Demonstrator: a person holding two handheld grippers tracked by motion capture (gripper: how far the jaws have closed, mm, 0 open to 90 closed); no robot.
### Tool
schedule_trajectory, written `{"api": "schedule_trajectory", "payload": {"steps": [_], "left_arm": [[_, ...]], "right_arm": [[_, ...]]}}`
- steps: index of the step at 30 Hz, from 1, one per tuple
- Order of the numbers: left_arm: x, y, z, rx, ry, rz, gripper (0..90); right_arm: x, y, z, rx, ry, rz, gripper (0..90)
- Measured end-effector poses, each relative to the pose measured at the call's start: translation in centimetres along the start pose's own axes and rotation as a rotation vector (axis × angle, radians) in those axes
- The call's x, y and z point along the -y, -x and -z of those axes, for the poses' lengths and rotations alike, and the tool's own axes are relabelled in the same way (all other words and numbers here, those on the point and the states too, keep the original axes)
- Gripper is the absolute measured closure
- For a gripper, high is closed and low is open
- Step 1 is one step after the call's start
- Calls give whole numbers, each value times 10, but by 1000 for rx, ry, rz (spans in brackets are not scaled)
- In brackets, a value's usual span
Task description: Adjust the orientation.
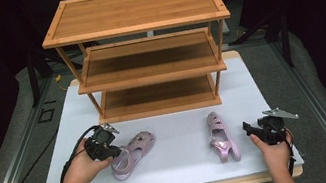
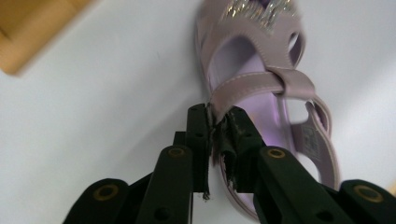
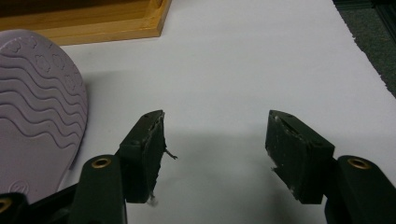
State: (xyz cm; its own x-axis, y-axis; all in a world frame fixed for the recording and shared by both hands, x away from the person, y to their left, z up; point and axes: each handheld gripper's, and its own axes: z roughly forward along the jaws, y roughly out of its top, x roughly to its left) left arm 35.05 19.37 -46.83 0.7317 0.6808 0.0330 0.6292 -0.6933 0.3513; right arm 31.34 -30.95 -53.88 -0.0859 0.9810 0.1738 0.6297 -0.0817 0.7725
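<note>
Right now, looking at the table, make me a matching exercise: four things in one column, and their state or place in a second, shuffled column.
Things:
1. left gripper
2. right gripper
3. right sandal
4. wooden rack

States:
A. stands at the back of the table
B. jaws wide apart with nothing between them
C. lies on its side, sole showing
D. pinches the left sandal's side strap

Pairs: 1-D, 2-B, 3-C, 4-A

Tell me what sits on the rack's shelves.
The rack's top shelf shows bare wood. The middle and bottom shelves also look bare along their visible fronts, but each shelf above covers the rear part of the one below, so that stays unseen.
</note>
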Motion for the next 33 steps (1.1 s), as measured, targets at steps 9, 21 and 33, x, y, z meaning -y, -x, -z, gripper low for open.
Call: {"api": "schedule_trajectory", "payload": {"steps": [9,21,33], "left_arm": [[-12,1,-7,9,-183,1,682],[-22,-1,-21,19,-258,11,783],[-24,-4,-22,37,-272,52,817]], "right_arm": [[1,0,-2,-4,-16,-7,370],[1,1,-3,-17,-16,-16,369],[1,1,-3,-21,-25,-15,373]]}}
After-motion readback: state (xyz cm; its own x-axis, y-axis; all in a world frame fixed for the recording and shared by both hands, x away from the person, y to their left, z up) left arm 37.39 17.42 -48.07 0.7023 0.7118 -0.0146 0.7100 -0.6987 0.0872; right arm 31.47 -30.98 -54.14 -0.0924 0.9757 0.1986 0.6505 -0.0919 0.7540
